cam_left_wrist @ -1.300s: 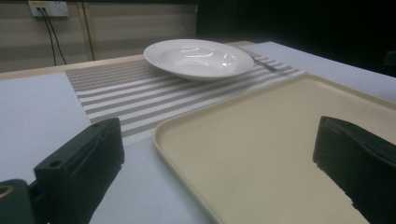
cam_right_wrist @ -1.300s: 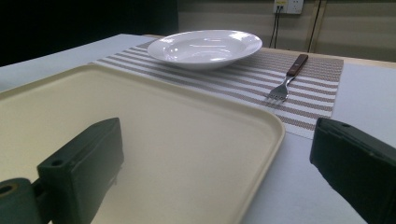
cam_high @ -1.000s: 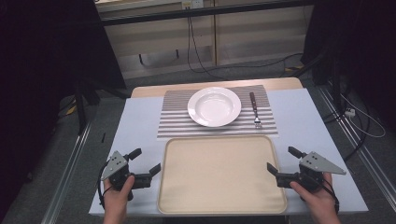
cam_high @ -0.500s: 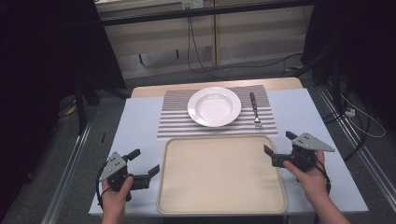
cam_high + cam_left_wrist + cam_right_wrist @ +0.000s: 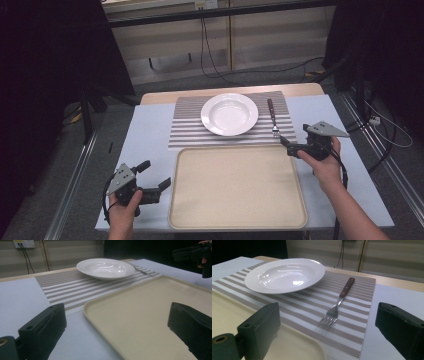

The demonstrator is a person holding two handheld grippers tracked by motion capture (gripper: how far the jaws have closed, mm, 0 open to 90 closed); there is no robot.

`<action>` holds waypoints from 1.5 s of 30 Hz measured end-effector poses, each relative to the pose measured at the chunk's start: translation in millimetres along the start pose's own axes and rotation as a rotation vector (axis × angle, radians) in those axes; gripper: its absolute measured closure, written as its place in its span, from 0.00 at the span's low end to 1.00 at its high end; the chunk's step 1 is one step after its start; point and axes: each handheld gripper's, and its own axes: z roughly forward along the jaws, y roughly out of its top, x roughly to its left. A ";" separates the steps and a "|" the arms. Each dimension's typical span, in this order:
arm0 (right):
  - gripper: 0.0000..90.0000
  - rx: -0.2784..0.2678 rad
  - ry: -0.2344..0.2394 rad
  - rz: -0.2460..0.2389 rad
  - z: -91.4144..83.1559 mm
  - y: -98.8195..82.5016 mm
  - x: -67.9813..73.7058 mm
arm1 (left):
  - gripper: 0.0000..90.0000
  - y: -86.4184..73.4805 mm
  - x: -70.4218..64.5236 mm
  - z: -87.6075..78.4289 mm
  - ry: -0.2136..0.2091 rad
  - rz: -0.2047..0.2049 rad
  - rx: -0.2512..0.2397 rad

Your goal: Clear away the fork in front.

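A white deep plate [image 5: 229, 114] [image 5: 106, 268] [image 5: 285, 275] rests on a striped placemat [image 5: 190, 132]. To its right on the mat lies a fork [image 5: 272, 120] [image 5: 339, 300] with a brown wooden handle, tines pointing at the near side. In front of the mat is an empty beige tray [image 5: 237, 185] [image 5: 150, 305]. My right gripper [image 5: 295, 134] [image 5: 329, 330] is open, held just short of the fork's tines above the tray's far right corner. My left gripper [image 5: 155, 175] [image 5: 116, 325] is open and empty at the tray's left edge near the front.
A pale blue cover [image 5: 145, 140] spreads over the table under the mat and tray. Bare wood shows along the far edge [image 5: 160, 97]. Cables [image 5: 215, 65] run over the floor behind, and dark drapes stand on both sides.
My right gripper has moved forward from the tray's near right side to its far right corner, close to the fork. The left gripper has stayed in place.
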 end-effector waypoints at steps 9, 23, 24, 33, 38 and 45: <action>0.07 0.002 -0.034 0.028 19.9 8.1 -14.4 | 0.02 -0.7 1.0 0.8 -0.005 0.011 0.011; 0.11 0.068 -0.054 0.052 55.9 12.0 -25.2 | 0.02 -1.1 1.8 2.0 -0.004 0.011 0.017; 0.11 0.072 -0.056 0.042 58.1 12.4 -25.1 | 0.02 -1.1 1.7 2.2 -0.004 0.010 0.017; 0.18 0.103 -0.054 0.029 76.8 19.7 -29.4 | 0.03 -1.2 1.0 2.6 -0.009 0.017 0.023; 0.29 0.121 -0.077 -0.009 87.4 22.0 -30.5 | 0.03 -1.5 1.0 3.5 -0.009 0.018 0.022; 0.37 0.145 -0.075 -0.013 99.1 25.2 -31.1 | 0.03 -1.8 -0.1 5.0 -0.015 0.027 0.034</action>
